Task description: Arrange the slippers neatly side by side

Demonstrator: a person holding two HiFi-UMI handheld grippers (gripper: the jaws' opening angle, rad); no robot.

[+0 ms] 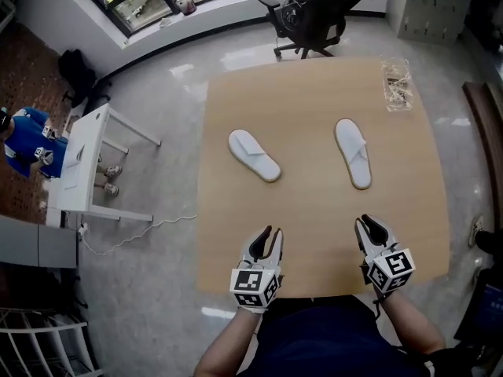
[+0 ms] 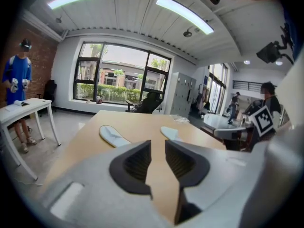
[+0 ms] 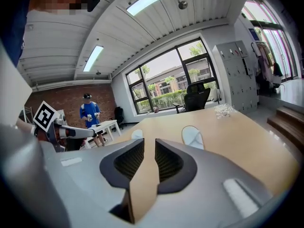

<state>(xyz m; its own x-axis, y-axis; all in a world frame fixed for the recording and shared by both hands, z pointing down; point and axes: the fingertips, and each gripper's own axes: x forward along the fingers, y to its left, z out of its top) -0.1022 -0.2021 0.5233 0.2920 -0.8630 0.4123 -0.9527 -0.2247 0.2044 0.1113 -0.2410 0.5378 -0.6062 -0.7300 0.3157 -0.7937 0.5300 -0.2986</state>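
Slippers, two white ones, lie flat on the wooden table (image 1: 314, 242), near its middle. The left slipper (image 1: 254, 155) lies slanted, with one end turned toward the near middle of the table. The right slipper (image 1: 353, 152) lies almost straight, pointing away from the person. They are well apart, with bare wood between them, so they are not side by side.

Nearer to the person, two grippers hang over the near part of the table. The left gripper (image 1: 269, 234) is in front of the left slipper but apart from it. Its two dark fingers have a small gap between them, and only the table top shows in the gap. The right gripper (image 1: 368, 225) is in front of the right slipper and also apart from it. Its fingers are a little apart too and hold nothing. Each gripper has a cube with black and white squares on it.

At the far right corner of the table lies a clear plastic bag (image 1: 397, 85). Behind the table stands a black office chair (image 1: 314, 10) by a big window (image 1: 145, 2). Off to the left is a small white table (image 1: 82, 159), and a person in a blue shirt (image 1: 27, 140) stands beside it.
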